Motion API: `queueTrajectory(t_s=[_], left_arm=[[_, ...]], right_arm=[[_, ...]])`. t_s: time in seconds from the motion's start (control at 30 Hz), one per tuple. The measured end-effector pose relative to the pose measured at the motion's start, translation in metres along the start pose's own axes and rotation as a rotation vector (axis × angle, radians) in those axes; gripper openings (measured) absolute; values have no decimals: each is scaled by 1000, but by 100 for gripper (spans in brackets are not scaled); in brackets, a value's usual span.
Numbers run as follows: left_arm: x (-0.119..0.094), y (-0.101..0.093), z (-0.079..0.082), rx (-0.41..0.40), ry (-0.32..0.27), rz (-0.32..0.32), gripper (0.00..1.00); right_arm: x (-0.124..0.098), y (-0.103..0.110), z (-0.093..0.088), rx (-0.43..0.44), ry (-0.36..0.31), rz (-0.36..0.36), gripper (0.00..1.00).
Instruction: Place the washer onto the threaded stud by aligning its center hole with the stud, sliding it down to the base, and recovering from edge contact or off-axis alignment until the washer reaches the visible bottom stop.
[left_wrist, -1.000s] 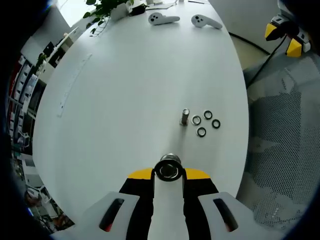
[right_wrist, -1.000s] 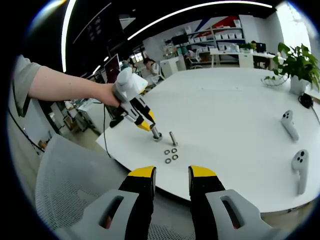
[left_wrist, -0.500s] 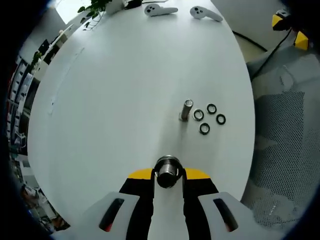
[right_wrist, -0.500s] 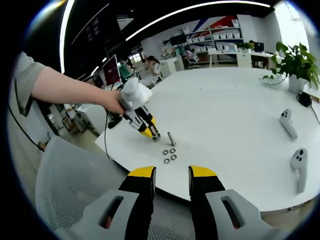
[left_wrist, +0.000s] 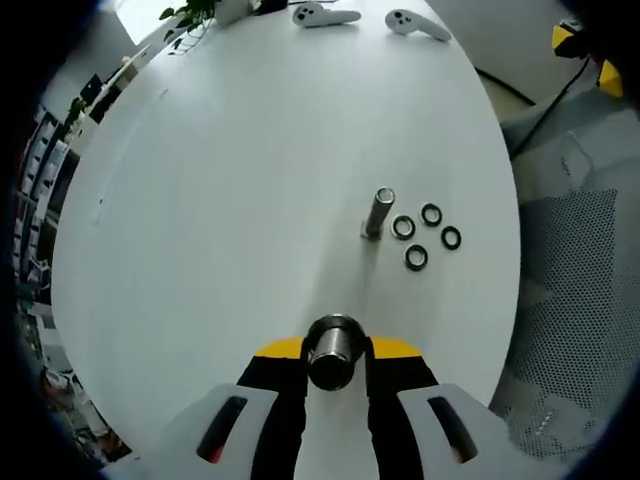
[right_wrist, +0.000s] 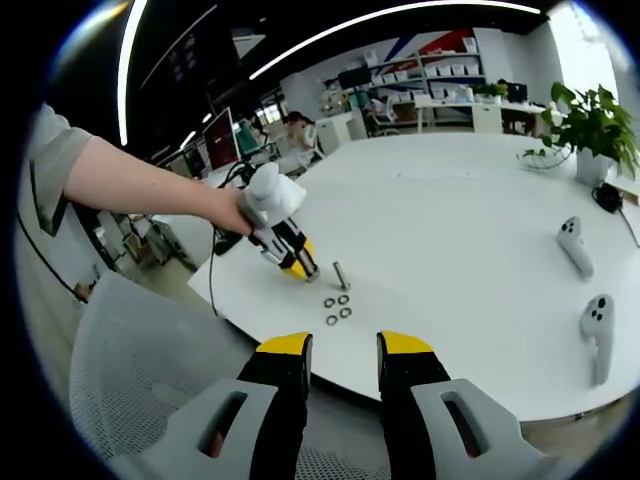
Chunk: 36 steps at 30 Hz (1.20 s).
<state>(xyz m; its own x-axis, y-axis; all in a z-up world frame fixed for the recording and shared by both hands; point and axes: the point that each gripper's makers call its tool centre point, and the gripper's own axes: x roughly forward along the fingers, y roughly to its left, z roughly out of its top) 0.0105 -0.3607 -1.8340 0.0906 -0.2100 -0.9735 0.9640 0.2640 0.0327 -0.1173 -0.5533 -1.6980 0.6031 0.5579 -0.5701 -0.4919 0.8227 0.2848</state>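
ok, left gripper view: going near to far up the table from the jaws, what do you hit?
Metal cylinder held in the left gripper → nearest washer → upright threaded stud → two white handheld controllers at the far edge of the table.
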Motion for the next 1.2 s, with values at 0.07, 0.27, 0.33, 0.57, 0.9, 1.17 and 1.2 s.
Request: queueTrajectory(t_s=[0.07,0.27,0.33,0.57,0.9,1.17,1.2], left_arm=[[0,0,0,-9,-3,-3,20],[-3,-1,-4,-61,-9,10,22],[-7,-2,-5,-87,-20,16,23],[-31,3,-13,-206,-83,77,27],[-79,-20,-19,-396,-209,177,26],[-114,-48,-13,-460,-336,253,24],[-116,-51,-14,-465,-341,260,24]], right_arm=[[0,-1,1,7,-3,-4,28],[0,0,-1,-2,8,-3,28],[0,0,-1,-2,7,-2,28],[1,6,0,-7,2,30,28],[0,7,2,-12,-4,37,28],[-4,7,15,-5,-85,44,30],[-4,8,16,-5,-89,48,30]])
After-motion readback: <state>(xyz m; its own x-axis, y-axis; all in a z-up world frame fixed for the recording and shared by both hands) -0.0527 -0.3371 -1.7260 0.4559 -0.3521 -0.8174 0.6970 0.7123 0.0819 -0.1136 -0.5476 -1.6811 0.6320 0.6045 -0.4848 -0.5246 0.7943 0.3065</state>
